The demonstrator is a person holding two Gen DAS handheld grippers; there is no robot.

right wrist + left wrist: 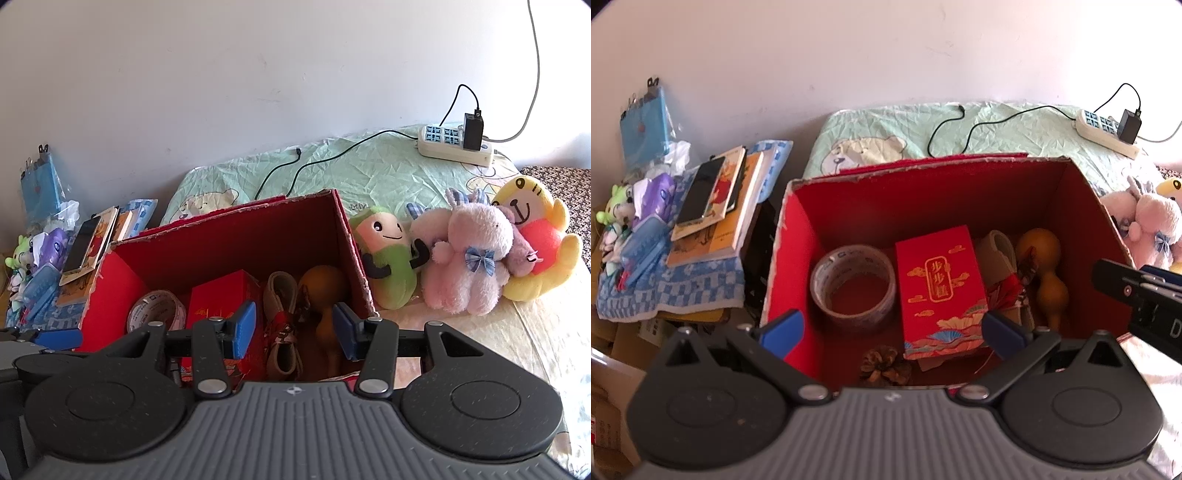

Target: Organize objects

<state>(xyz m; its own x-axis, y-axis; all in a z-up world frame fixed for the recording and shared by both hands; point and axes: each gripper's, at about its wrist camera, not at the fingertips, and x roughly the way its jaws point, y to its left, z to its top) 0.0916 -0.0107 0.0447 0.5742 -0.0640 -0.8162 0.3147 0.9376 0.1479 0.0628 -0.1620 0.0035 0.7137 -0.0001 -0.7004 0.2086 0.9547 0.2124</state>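
An open red cardboard box (923, 192) (236, 240) stands on the bed. Inside lie a clear tape roll (853, 284) (157, 308), a red gift box with gold print (940, 295) (218, 299), a pinecone (884, 365), a beige tape roll (997, 254), a brown gourd (1043, 273) (325, 295) and a small red-and-beige item (284, 332). My left gripper (892, 332) hovers open above the box's near side, holding nothing. My right gripper (294, 329) is open over the box's right half, its pads apart and bare.
Plush toys sit right of the box: a green one (391, 258), a pink rabbit (472, 254), a yellow one (535, 236). A power strip (456, 144) with a charger and cable lies on the pillow behind. Books with a phone (701, 192) and small clutter lie at the left.
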